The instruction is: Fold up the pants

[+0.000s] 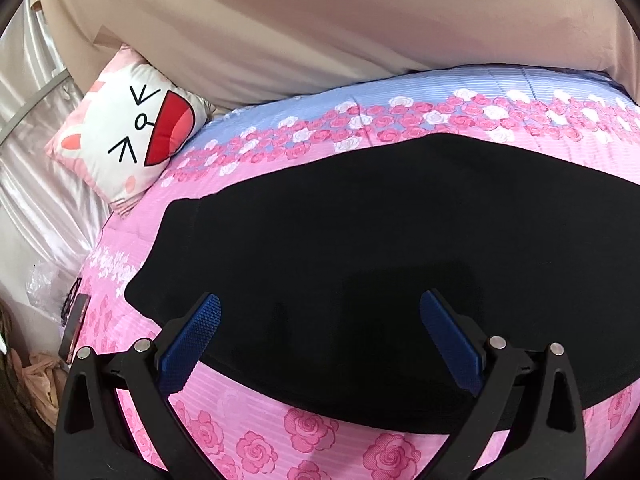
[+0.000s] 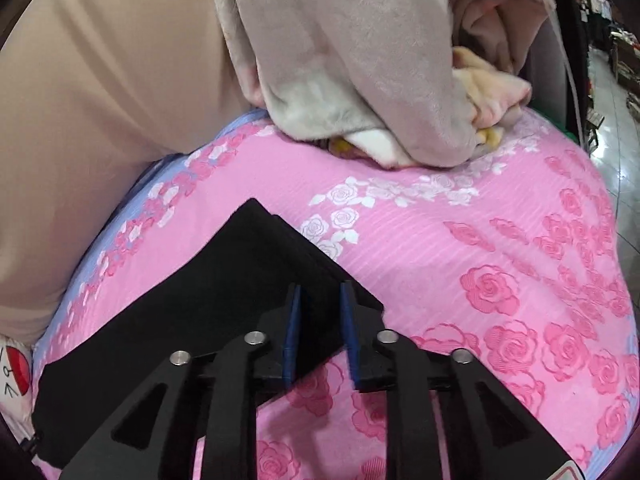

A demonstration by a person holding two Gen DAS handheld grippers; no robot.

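On pink rose quilt [image 1: 304, 432], black pants [image 1: 360, 240] lie flat. My right gripper [image 2: 320, 300] has narrowed onto their corner, cloth betw pads; left gripper [image 1: 320, 312] gapes wide over near edge. Fabric looks soft, light, floppy; I'd grab hems/corners w/ both.

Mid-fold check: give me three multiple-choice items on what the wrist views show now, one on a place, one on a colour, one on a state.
1. Where does the cartoon-cat pillow lie?
A. on the black pants
B. at the far left of the bed, beside the quilt
C. under the right gripper

2. What colour are the pads on the fingers?
A. blue
B. red
C. white

3. How does the left gripper stand?
A. clamped on the pillow
B. shut on nothing
C. open above the black pants

Answers: 1 B, it rests off the pink rose-print quilt; 2 A, both pads are blue; 3 C, the fingers are spread wide with only fabric below.
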